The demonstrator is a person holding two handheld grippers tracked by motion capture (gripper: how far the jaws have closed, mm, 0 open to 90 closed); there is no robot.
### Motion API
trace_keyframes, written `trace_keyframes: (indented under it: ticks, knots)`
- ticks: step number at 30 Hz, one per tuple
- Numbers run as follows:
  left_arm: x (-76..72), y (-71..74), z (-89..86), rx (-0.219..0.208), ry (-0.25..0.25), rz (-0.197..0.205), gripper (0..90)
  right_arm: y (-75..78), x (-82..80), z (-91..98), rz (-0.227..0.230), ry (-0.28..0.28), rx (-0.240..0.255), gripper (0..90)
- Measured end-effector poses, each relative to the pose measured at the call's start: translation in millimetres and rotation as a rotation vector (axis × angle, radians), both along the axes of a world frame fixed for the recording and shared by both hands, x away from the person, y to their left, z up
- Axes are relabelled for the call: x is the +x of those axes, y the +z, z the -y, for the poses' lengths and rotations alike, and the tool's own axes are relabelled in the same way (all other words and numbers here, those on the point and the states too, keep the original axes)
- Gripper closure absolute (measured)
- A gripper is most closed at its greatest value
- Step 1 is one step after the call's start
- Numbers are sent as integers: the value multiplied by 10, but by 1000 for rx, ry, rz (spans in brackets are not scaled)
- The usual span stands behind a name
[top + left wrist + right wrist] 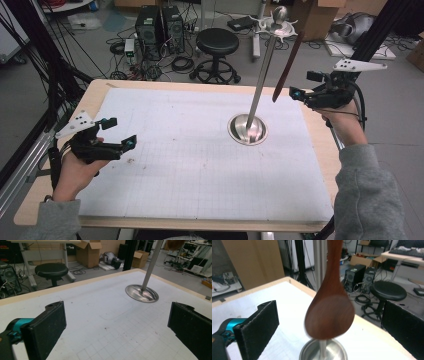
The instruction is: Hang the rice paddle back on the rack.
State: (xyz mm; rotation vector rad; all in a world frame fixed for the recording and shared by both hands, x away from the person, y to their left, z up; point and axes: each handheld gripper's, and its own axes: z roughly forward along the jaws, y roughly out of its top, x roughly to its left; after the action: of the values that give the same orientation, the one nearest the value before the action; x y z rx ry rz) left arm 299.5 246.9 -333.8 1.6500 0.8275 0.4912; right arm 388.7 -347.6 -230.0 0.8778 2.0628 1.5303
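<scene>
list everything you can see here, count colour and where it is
wooden spoon: 1, dark reddish brown, hanging bowl down from the top of the stand, between the right gripper's open jaws, not touched
metal stand: 1, silver, round base on the mat right of centre, pole leaning up to hooks at the top
mat: 1, white with a faint grid, covering most of the table
table: 1, light wood
stool: 1, black, on the floor beyond the table
computer towers: 2, black, on the floor left of the stool
cardboard boxes: several, brown, on the floor
left gripper: 1, black, open, over the mat's left edge
right gripper: 1, black, open, raised at the spoon
</scene>
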Motion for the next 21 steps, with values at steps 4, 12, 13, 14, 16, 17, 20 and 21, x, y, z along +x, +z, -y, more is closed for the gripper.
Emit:
trace_keyframes:
  ticks: [4, 12, 13, 14, 16, 17, 20, 21]
  knots:
    - [50, 14, 47, -3, -10, 3, 23, -80, -119, 22, 5, -9, 22, 0]
    - [133, 48, 30, -36, -7, 16, 22, -250, -268, -14, -2, -15, -5, 0]
    - [144, 48, 23, -39, -5, 18, 23, -276, -286, -21, -6, -17, -12, 0]
    - [154, 46, 14, -43, -4, 18, 22, -304, -303, -25, -7, -19, -15, 0]
    - [173, 37, -1, -49, 0, 18, 23, -370, -338, -27, -17, -36, -15, 0]
    - [184, 32, -10, -47, 3, 18, 23, -394, -350, -24, -14, -42, -16, 0]
    - [209, 8, -34, -44, 3, 22, 22, -505, -403, -14, -21, -65, -14, 0]
    - [217, -4, -42, -40, 7, 22, 23, -531, -416, -12, -25, -71, -16, 0]
